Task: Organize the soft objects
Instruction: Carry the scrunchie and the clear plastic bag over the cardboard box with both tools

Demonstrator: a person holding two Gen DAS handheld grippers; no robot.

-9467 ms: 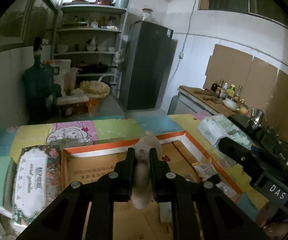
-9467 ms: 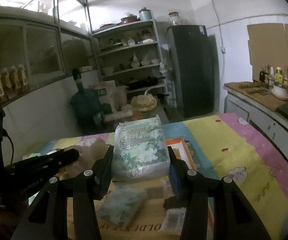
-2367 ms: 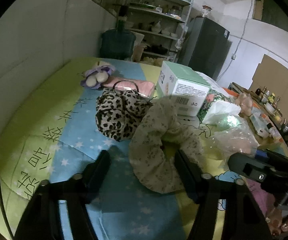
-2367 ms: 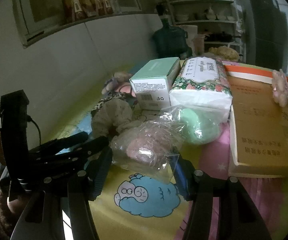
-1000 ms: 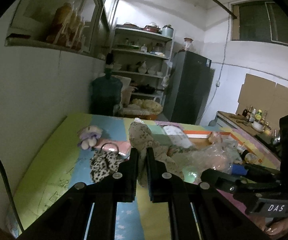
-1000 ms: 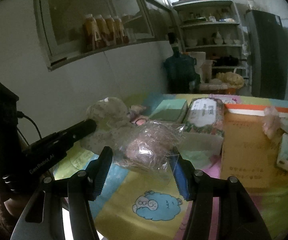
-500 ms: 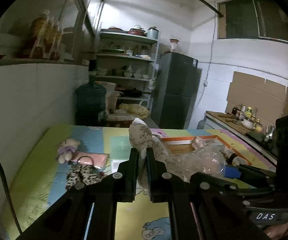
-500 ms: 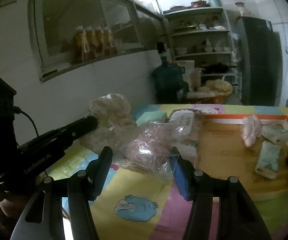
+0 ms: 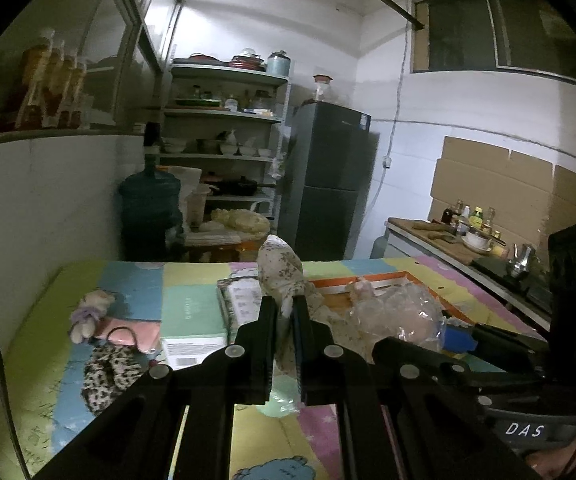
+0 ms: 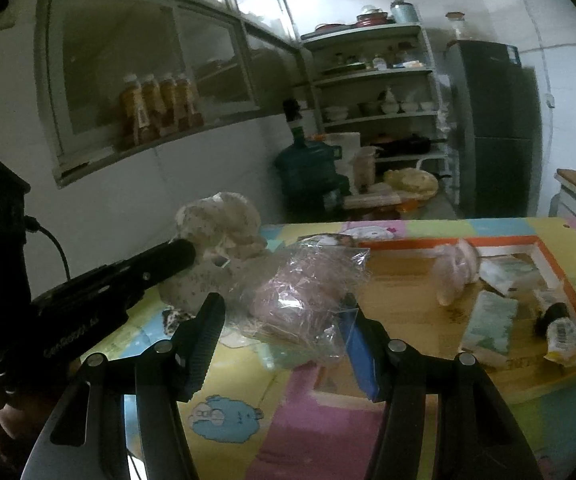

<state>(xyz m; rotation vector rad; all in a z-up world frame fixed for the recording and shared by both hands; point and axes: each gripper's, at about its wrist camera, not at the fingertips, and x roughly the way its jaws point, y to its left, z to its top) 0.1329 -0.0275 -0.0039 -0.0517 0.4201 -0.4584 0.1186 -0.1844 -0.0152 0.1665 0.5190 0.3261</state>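
Observation:
My left gripper (image 9: 283, 306) is shut on a cream floral fabric scrunchie (image 9: 279, 268), held up above the colourful table mat (image 9: 139, 280). The right wrist view shows that same scrunchie (image 10: 219, 224) bunched at the left gripper's tip (image 10: 185, 250). My right gripper (image 10: 281, 324) is shut on a clear plastic bag (image 10: 304, 292) with a pink soft thing inside, lifted off the mat. The bag (image 9: 400, 316) hangs just right of the scrunchie. An orange-rimmed cardboard box (image 10: 544, 256) lies ahead to the right, holding a pink plush toy (image 10: 456, 272) and tissue packs (image 10: 488, 316).
On the mat at left lie a green carton (image 9: 191, 312), a leopard-print scrunchie (image 9: 107, 368), a small plush toy (image 9: 87, 312) and a pink pouch (image 9: 127, 332). A bagged green soft thing (image 9: 281, 402) sits under the left gripper. A water jug (image 9: 147, 208), shelves and a fridge stand behind.
Both grippers have swung to the right and risen a little with their loads. The orange-rimmed box has come further into view and the items at the left have slid away.

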